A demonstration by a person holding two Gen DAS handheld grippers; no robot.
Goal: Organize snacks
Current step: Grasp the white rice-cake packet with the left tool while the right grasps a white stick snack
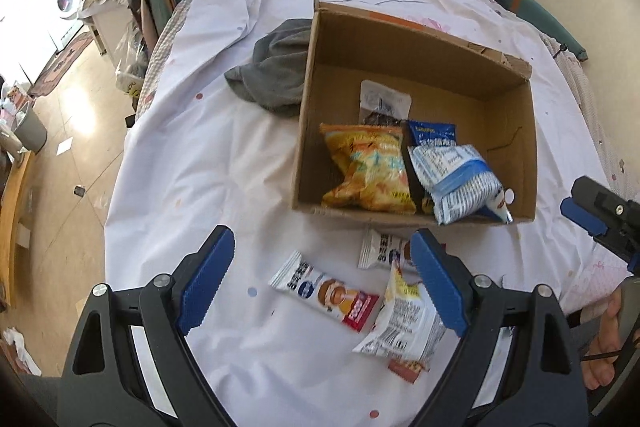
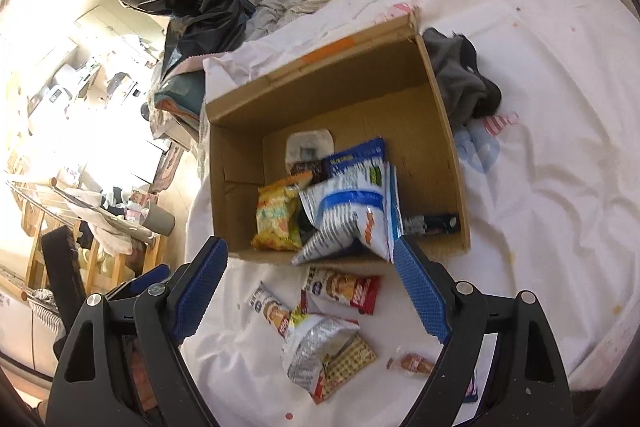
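Between pickups: both tongs empty over the loose snacks on the bed.

The open brown cardboard box [image 1: 420, 75] already holds a yellow crinkled packet [image 1: 366, 167] and a blue-and-white bag [image 1: 456, 183]. Just in front of the box lie a white-and-red wrapped bar [image 1: 326, 293] and a white foil pouch [image 1: 400, 327]. Left tongs [image 1: 324, 279] and right tongs [image 2: 310, 291] stand spread wide, gripping nothing. Next, probably, descend on one packet and pinch it.

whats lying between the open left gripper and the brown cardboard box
Loose snack packets on the white sheet: a white and red wafer packet and a white crinkled packet, seen in the left wrist view before the cardboard box.
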